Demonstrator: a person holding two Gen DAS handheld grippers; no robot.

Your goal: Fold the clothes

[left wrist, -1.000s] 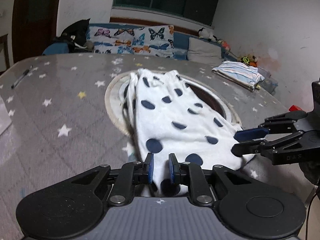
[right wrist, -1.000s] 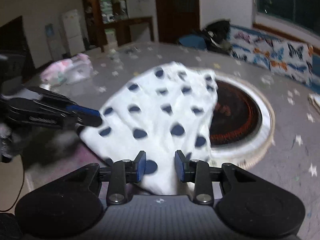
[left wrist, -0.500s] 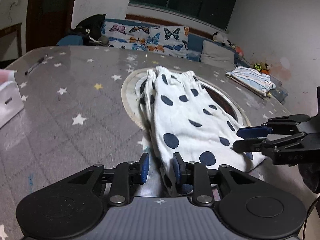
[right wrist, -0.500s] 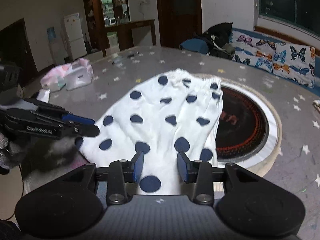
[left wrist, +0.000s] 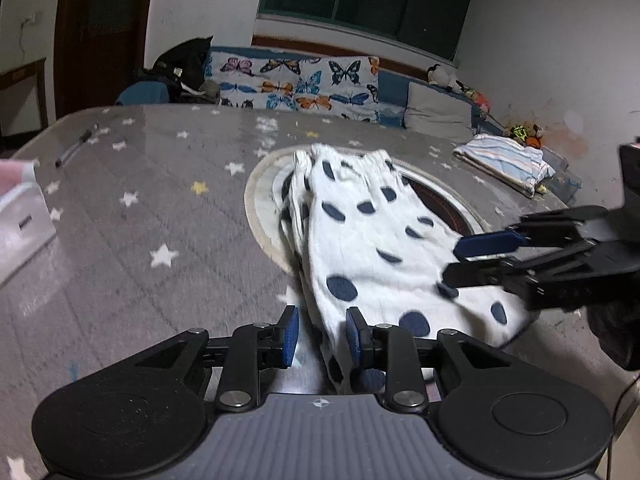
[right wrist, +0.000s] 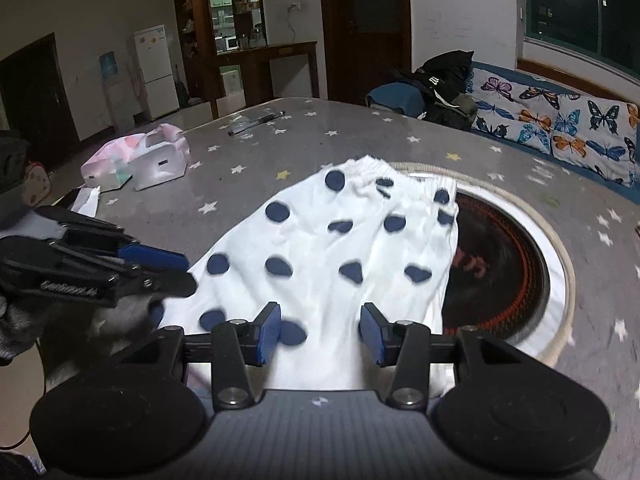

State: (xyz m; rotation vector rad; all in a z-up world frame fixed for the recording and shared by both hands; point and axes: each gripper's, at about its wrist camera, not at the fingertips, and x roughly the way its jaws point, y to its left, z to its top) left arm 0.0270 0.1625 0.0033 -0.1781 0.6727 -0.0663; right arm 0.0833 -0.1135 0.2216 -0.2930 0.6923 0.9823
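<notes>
White polka-dot garment [left wrist: 372,240] [right wrist: 336,256] spread over grey star-printed table [left wrist: 160,208] [right wrist: 304,136], centre of both views, far elastic edge lapping onto round inset burner [left wrist: 444,208] [right wrist: 500,264]. Near hem running down to lower centre of left-wrist view, folded edge passing between blue pads of left gripper [left wrist: 322,338]; pads spread, cloth against right pad only, not pinched. In right-wrist view, near hem lying under and between pads of right gripper [right wrist: 319,332]; jaws wide apart, nothing clamped. Right gripper also seen at right edge of left view [left wrist: 460,258], tips over cloth's right corner; left gripper at left edge of right view [right wrist: 176,270], tips at cloth's left corner. Fabric white, navy dots, soft wrinkles, doubled along left side in left view. Folded striped cloth [left wrist: 506,160] upper right, well apart. Pink-and-white bag [right wrist: 136,160] upper left of right view.
</notes>
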